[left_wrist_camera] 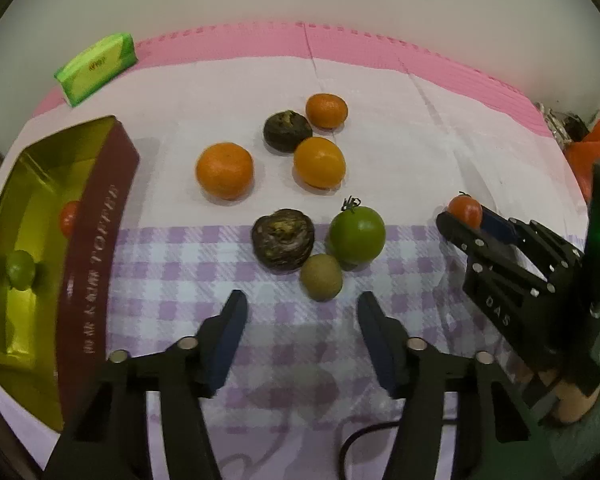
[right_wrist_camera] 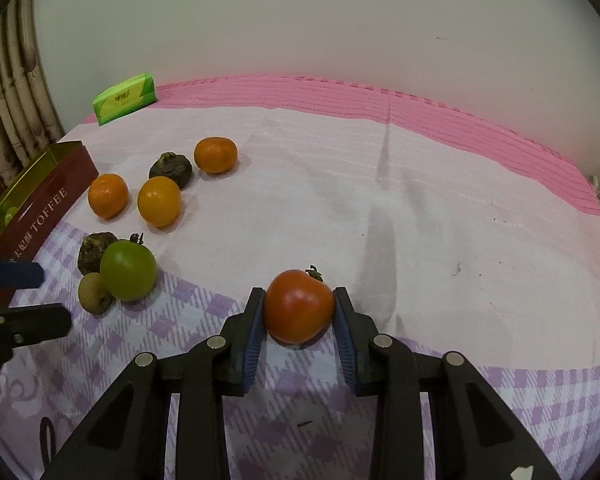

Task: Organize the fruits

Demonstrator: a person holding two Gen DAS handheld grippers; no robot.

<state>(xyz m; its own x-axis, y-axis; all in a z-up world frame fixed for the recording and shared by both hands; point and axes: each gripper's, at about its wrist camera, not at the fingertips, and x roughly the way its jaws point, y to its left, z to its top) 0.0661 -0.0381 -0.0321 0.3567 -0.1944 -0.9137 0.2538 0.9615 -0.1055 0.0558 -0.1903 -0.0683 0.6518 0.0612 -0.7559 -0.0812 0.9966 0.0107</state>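
My right gripper (right_wrist_camera: pixel 299 314) is shut on a red tomato (right_wrist_camera: pixel 299 306), just above the checked cloth; it also shows in the left wrist view (left_wrist_camera: pixel 465 209). My left gripper (left_wrist_camera: pixel 302 316) is open and empty, just short of a small brown fruit (left_wrist_camera: pixel 321 277), a green tomato (left_wrist_camera: pixel 357 235) and a dark wrinkled fruit (left_wrist_camera: pixel 283 238). Three oranges (left_wrist_camera: pixel 225 170) (left_wrist_camera: pixel 319 162) (left_wrist_camera: pixel 326 110) and another dark fruit (left_wrist_camera: pixel 287 128) lie farther back. The gold-lined toffee box (left_wrist_camera: pixel 96 248) at the left holds a red fruit (left_wrist_camera: pixel 69 217) and a green fruit (left_wrist_camera: pixel 20 270).
A green tissue pack (left_wrist_camera: pixel 96 67) lies at the back left on the pink mat (left_wrist_camera: pixel 340 42). A wall rises behind the mat. An orange bag (left_wrist_camera: pixel 592 148) sits at the far right. A curtain (right_wrist_camera: pixel 12 92) hangs at the left.
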